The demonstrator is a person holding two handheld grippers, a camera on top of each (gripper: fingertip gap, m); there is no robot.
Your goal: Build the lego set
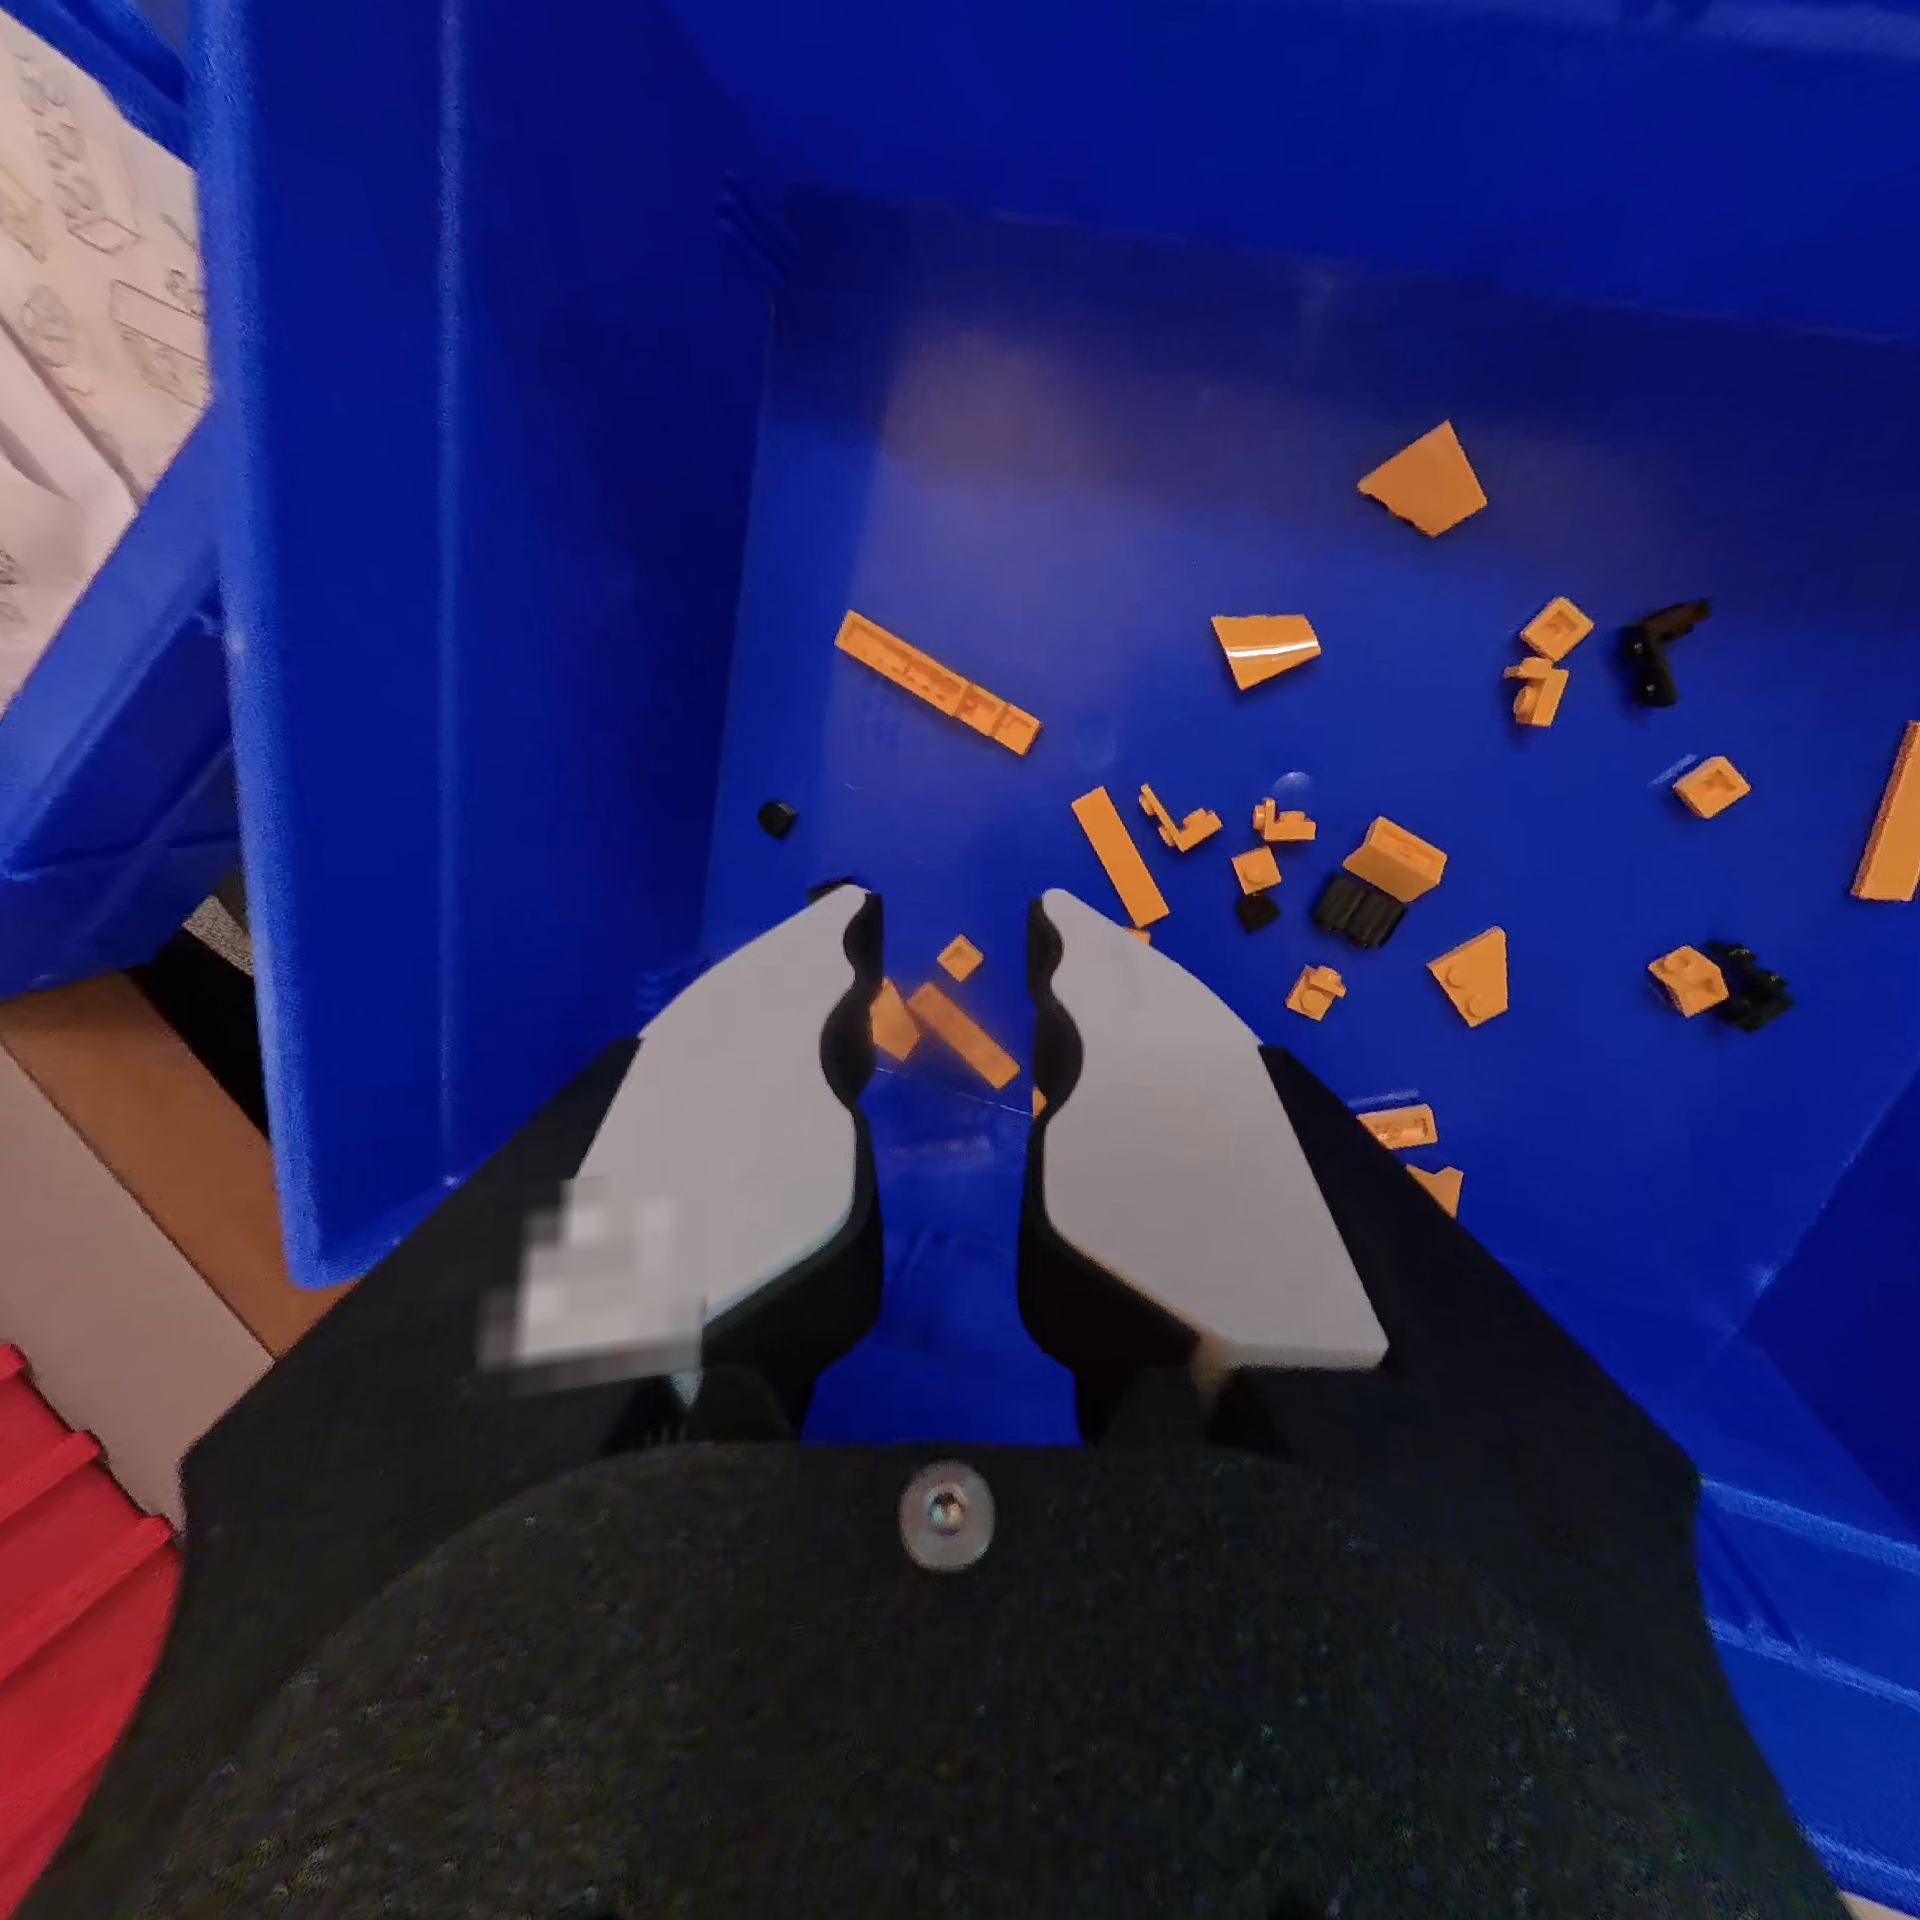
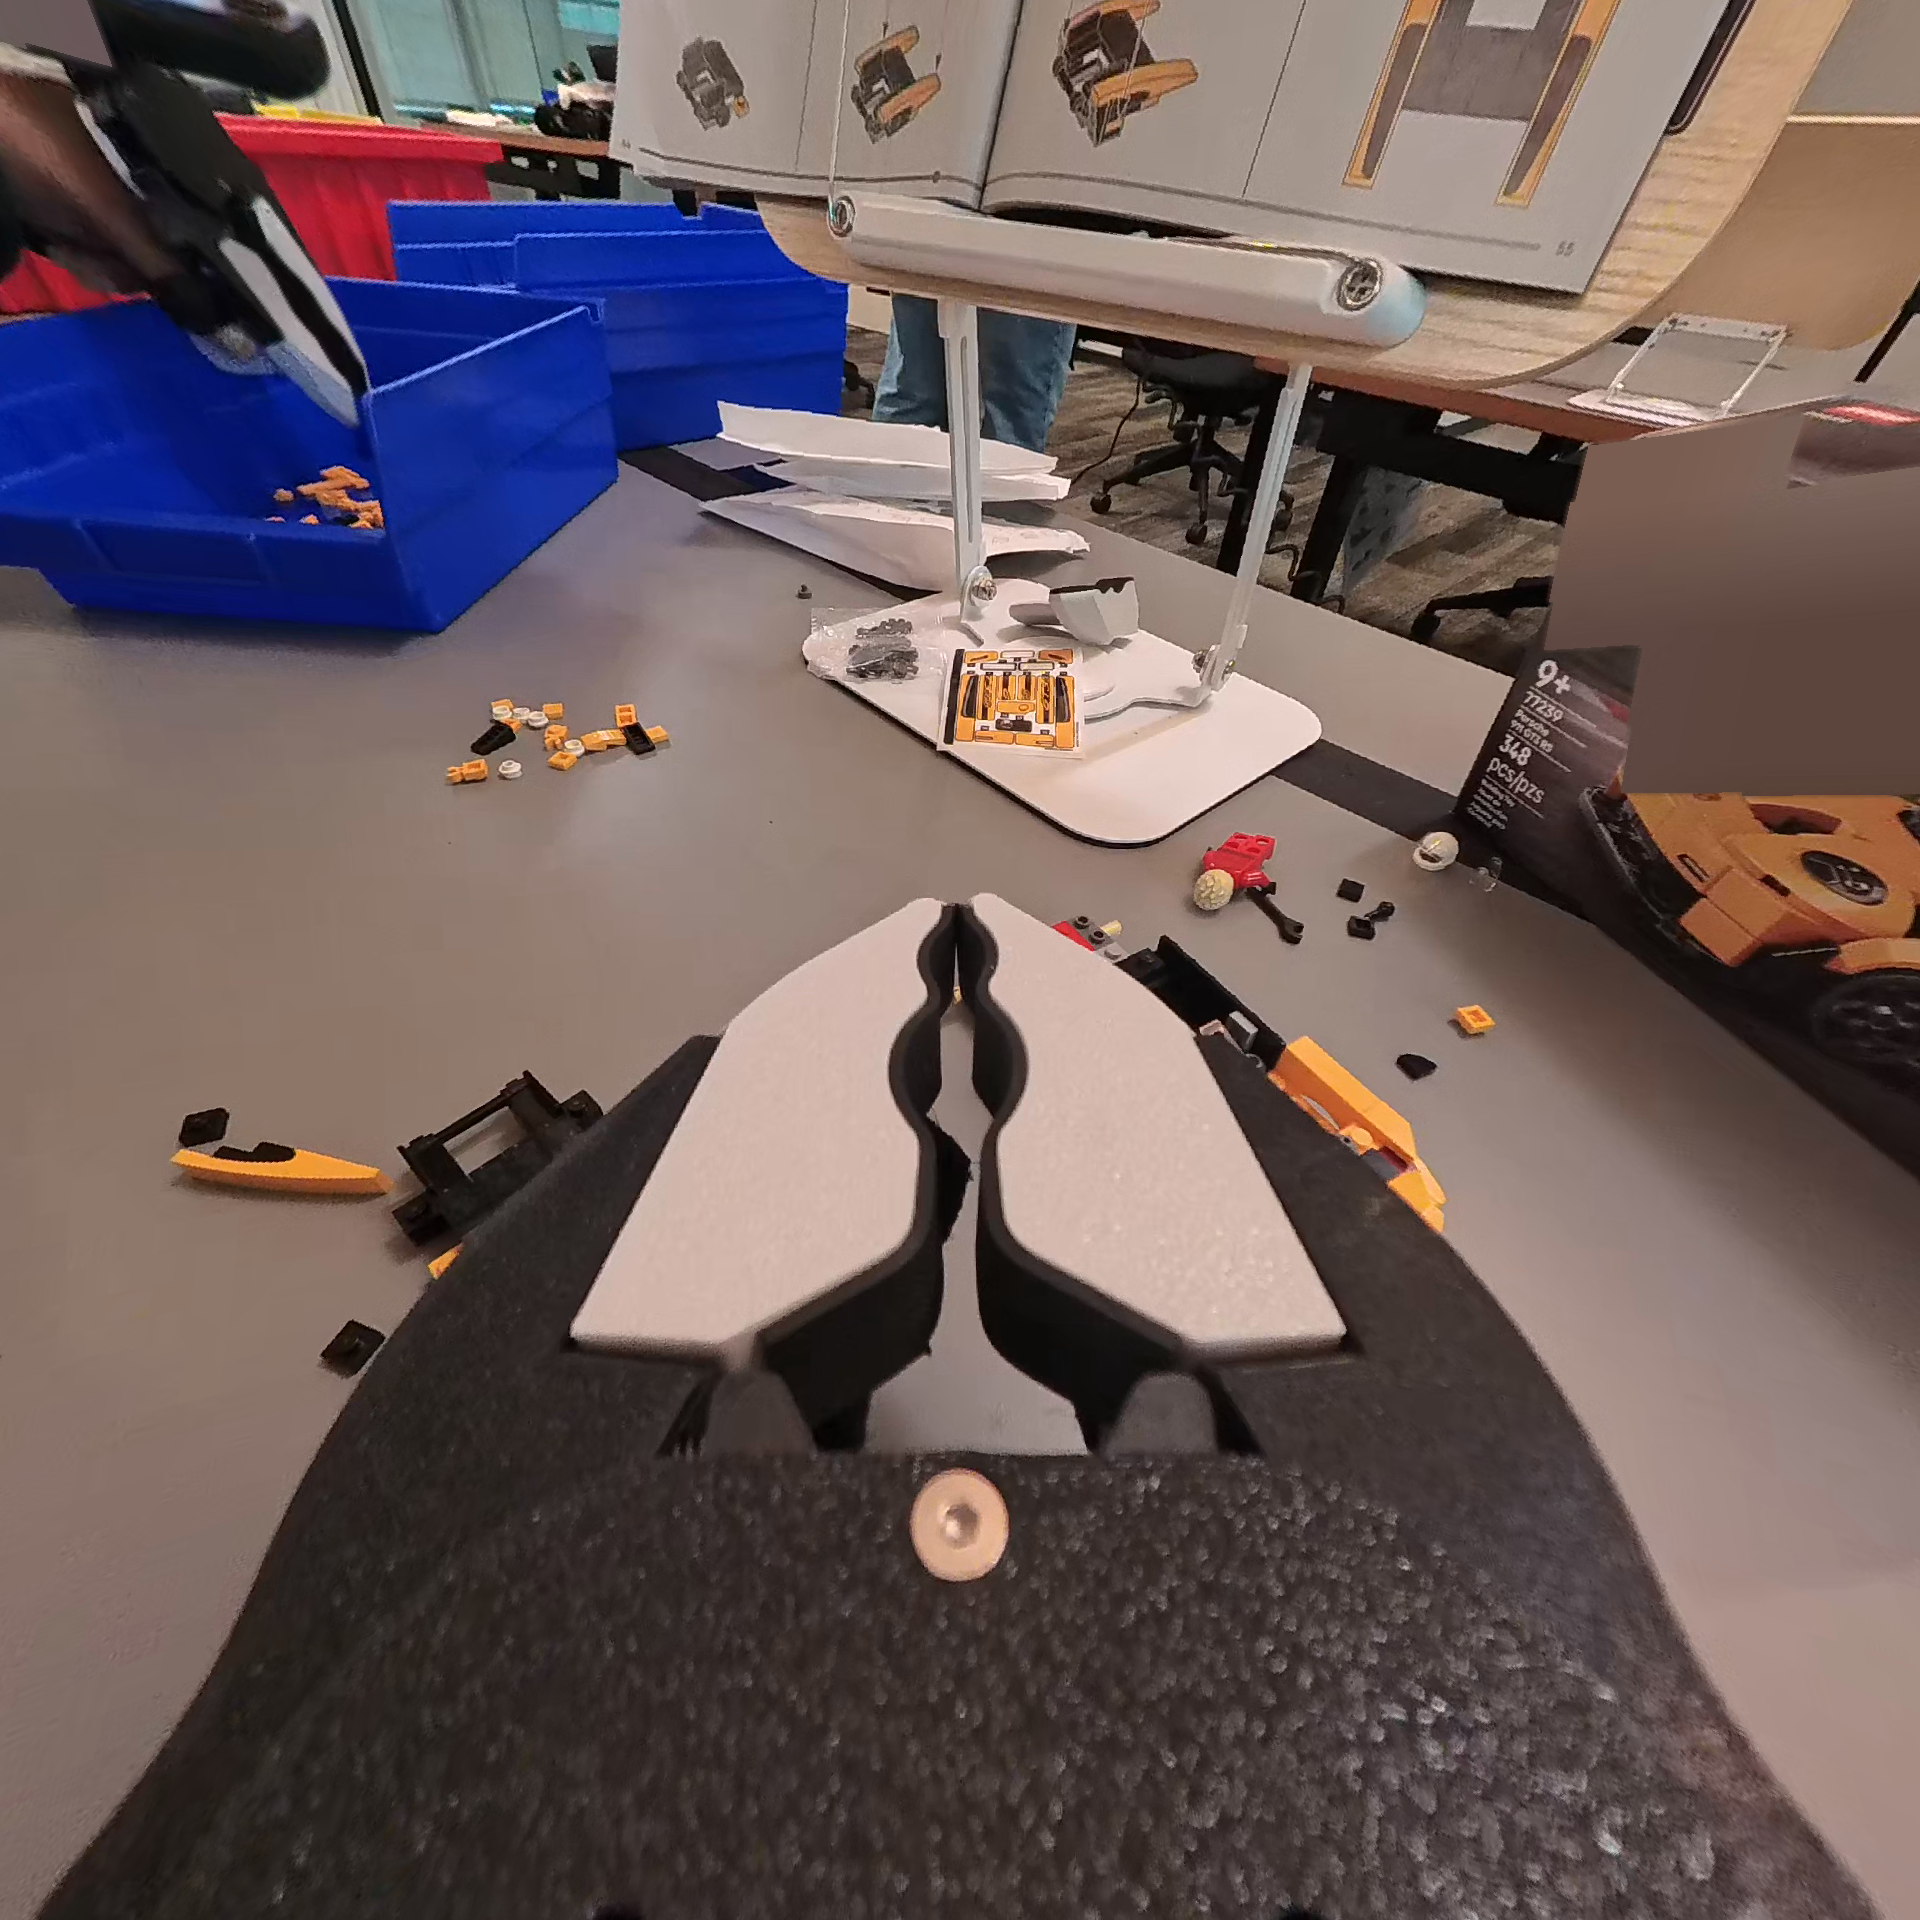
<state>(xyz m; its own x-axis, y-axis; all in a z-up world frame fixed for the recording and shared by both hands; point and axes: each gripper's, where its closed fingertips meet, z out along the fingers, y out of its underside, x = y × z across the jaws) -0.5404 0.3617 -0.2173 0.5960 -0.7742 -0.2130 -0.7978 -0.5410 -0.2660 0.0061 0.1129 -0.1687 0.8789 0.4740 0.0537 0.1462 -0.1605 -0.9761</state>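
Left tool [image 1: 954,914]: fingers spread, empty, lowered into the blue bin [image 1: 1143,364], tips hanging just above the bin floor. Bin contents: loose orange pieces, a few black. Nearest the tips: a small orange plate [image 1: 959,956] and a long orange plate [image 1: 961,1034], both lying between the fingers at 6 o'clock of the bin floor. A long strip [image 1: 935,683] lay at 10 o'clock of the tips; a wedge [image 1: 1425,480] at 1 o'clock.

Right tool [image 2: 958,906]: fingers pressed together, nothing visible between them, hovering over the table [image 2: 312,935]. The part-built car [image 2: 1351,1122], orange and black, lay just at 3 o'clock of its fingers, partly hidden behind them.

Step in hand, as judged: picking one piece from the bin. Advice: straddle a single piece only, close across its narrow sides, keep clear of neighbours, lift straight up.

Surface: grey table, smooth. Held a scatter of small pieces [image 2: 561,738] at 11 o'clock, a black frame [image 2: 488,1153] at 9 o'clock, a sticker sheet [image 2: 1013,698] on a white stand [image 2: 1195,769] at 12 o'clock, and the set box [image 2: 1714,883] at 2 o'clock. An open manual [image 2: 1143,104] sat on the stand. Room: office, chairs and a person's legs behind.
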